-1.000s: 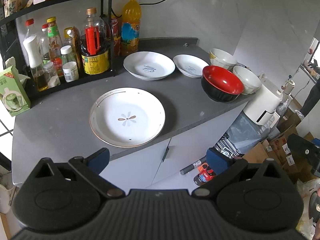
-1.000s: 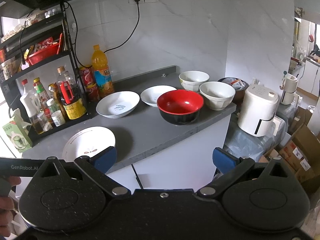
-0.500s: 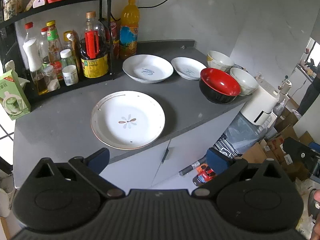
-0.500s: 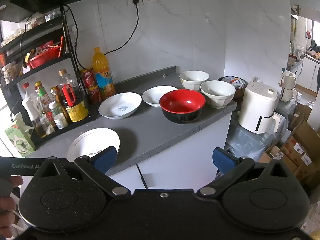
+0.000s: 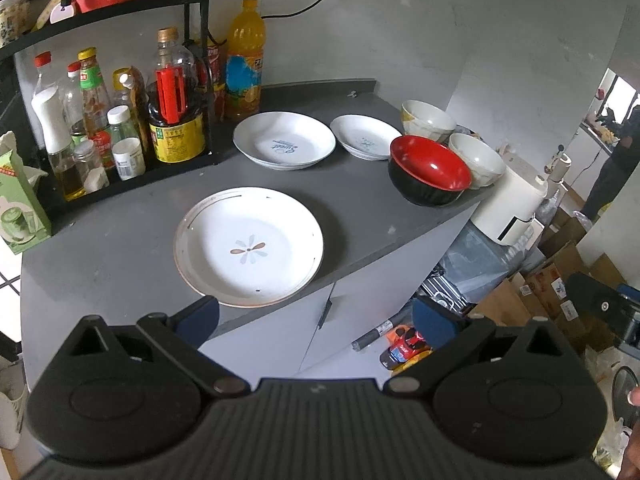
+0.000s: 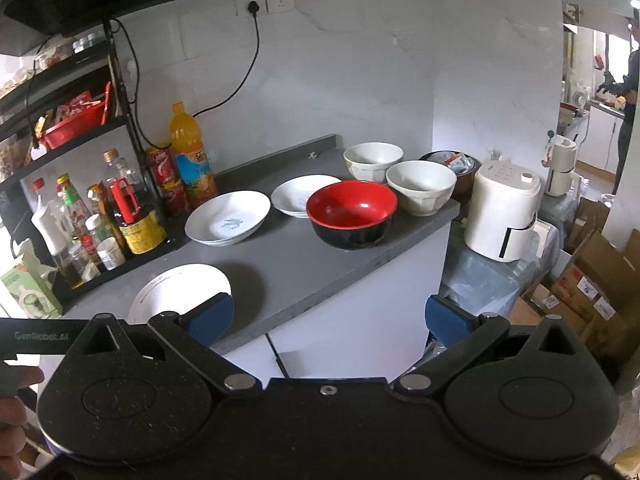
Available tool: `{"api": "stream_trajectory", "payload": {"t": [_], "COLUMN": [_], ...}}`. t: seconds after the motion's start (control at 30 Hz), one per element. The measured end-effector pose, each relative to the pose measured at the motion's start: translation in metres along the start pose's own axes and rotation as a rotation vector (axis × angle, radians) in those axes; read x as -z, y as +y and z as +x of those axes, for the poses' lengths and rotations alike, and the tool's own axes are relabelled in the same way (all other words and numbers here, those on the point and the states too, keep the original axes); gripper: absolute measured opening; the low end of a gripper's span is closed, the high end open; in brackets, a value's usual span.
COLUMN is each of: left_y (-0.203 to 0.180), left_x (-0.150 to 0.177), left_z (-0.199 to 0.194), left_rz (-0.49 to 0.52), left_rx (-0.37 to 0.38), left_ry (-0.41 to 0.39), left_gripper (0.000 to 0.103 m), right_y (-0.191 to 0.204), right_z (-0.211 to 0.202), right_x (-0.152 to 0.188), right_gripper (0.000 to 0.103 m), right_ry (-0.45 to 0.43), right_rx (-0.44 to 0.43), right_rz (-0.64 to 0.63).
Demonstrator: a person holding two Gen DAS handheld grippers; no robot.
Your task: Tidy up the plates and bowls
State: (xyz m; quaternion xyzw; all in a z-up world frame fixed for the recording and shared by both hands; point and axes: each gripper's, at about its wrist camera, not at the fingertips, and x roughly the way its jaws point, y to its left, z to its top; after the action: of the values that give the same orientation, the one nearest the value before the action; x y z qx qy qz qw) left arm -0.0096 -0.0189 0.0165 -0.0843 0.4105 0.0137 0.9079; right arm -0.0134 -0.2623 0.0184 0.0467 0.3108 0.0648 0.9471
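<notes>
Flower-patterned plate (image 5: 249, 247) sits dead ahead of the left gripper (image 5: 316, 314), nearer than the right gripper (image 6: 328, 314); both jaws spread wide, holding nothing.

My left gripper (image 5: 316, 316) sits low in the frame, blue pads wide apart and empty, hanging off the front edge of the grey countertop (image 5: 100, 240). Just above the left pad lies the flower-patterned plate (image 5: 248, 246). Further up, centre frame, two white plates (image 5: 284, 145) (image 5: 366, 142) lie side by side. To the right, a red-and-black bowl (image 5: 430, 170) touches a white bowl (image 5: 476, 160), with another white bowl (image 5: 428, 120) behind. Upper left, a black rack (image 5: 196, 60) holds bottles.
</notes>
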Motion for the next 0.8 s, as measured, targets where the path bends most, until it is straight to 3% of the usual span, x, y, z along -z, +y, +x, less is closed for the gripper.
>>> {"api": "stream_trajectory", "payload": {"t": [0.4,0.8], "left_y": [-0.004,-0.028], "left_x": [-0.026,-0.073], "left_z": [0.01,0.055], "left_rz": [0.004,-0.005], "left_rx": [0.023,0.042], "left_ry": [-0.01,-0.006], "left_gripper": [0.102,0.102], "right_y": [-0.007,-0.036], "right_z": [0.022,0.074], "right_x": [-0.018,-0.053], "right_gripper": [0.103,0.103], "right_ry": [-0.023,-0.016], "right_rx": [0.039,0.032], "right_rz": [0.021,0.049]}}
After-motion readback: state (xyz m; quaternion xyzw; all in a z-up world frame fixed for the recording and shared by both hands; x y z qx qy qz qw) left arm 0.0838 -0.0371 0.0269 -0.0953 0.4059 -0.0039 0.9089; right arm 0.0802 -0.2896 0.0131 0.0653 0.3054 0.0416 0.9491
